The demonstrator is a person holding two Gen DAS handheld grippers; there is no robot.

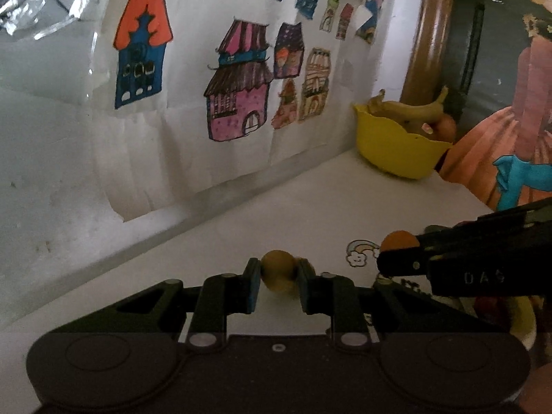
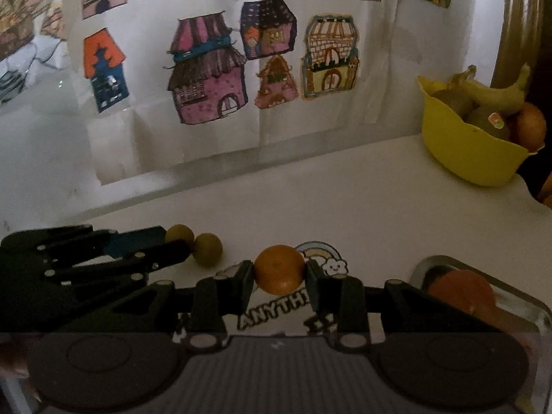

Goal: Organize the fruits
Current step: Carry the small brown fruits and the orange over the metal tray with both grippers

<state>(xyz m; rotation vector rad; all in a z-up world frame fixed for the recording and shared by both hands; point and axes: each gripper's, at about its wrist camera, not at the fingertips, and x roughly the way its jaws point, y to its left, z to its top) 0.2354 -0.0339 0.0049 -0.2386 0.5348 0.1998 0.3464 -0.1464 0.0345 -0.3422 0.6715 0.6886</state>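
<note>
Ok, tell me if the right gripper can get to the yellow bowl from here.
Probably yes: bare white tabletop lies between the right gripper, shut on a small orange, and the yellow bowl; nothing blocks the path.

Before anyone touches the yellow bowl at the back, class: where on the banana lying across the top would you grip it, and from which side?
Grip the banana around its curved middle, coming from above. It lies across the top of the yellow bowl on the other fruit, ends sticking past the rim, so the middle is the most exposed part. The bowl's wall blocks a sideways approach. Both grippers are full now, so probably free one first.
</note>
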